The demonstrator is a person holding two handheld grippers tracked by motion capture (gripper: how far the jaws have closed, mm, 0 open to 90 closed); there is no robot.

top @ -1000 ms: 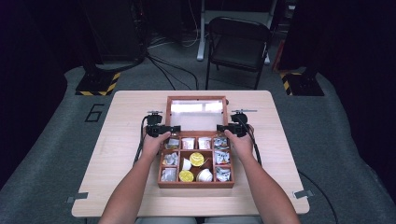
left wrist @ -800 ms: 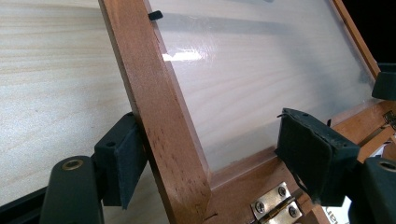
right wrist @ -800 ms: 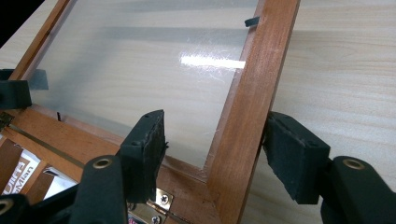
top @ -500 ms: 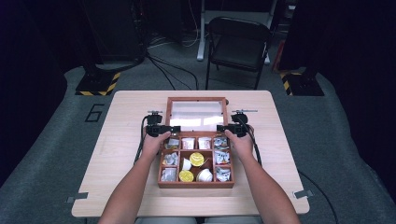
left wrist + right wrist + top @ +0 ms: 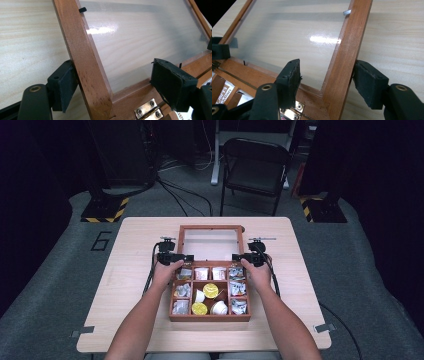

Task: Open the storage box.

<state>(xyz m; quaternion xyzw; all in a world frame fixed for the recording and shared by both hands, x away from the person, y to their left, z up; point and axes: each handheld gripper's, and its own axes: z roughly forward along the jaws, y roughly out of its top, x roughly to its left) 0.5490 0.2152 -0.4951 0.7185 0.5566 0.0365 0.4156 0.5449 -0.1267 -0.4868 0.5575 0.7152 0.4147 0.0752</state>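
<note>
The glazed wooden lid [image 5: 212, 243] had dropped back from upright onto the pale worktop [image 5: 135, 245]. Left tongs [image 5: 112, 85] had just widened, straddling its frame; right tongs [image 5: 327, 82] stood apart likewise.

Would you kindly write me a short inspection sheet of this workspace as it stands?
Surface: pale wooden table.
Job's things: wooden box of sachets and small cups; its glass lid lies open, leaning back.
Clutter: nothing seen.
Grippers: left gripper straddles the lid's side rail, jaws just been opening, one pad off; right gripper straddles the other rail, gaps showing.
Cables: black cables trail from both.
Surroundings: folding chair, grey floor.
</note>
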